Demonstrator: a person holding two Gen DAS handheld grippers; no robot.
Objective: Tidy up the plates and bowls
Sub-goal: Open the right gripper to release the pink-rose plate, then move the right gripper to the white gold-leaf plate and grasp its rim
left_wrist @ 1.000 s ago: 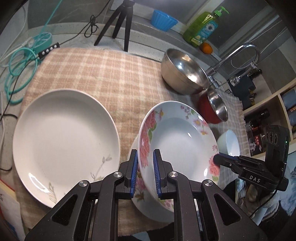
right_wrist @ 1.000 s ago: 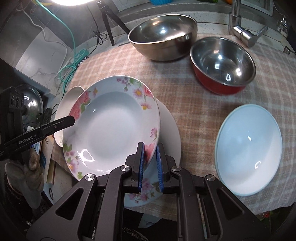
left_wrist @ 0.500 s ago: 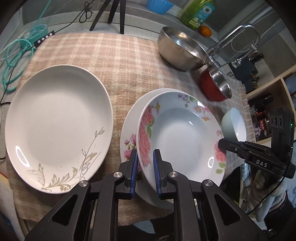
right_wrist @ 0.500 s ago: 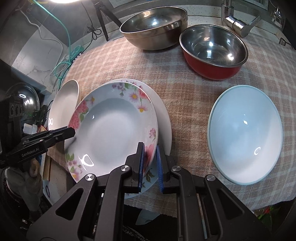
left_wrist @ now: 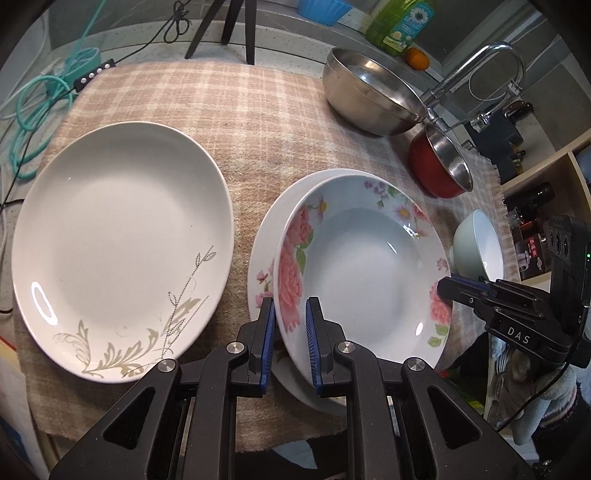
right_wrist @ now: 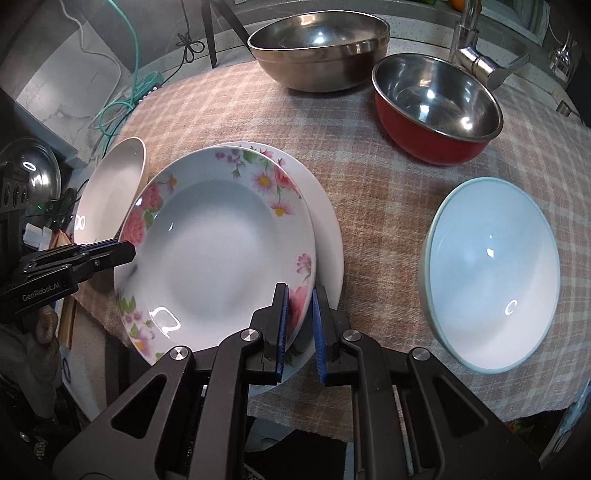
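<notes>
Floral deep plate, clamped at opposite rim edges by left tool and right tool, has descended from tilted to nearly nested on the floral flat plate near-centre on the bench cloth, so release appears imminent.

Lower white floral-rimmed plate mostly covered by the deep rose-patterned plate on top; only a left crescent shows. Whether they touch: can't tell. Green dish-soap bottle and blue ribbed cup cut by far edge. Pale-green bowl partly behind the right gripper. Shelf bottle labels at right too small to read.
</notes>
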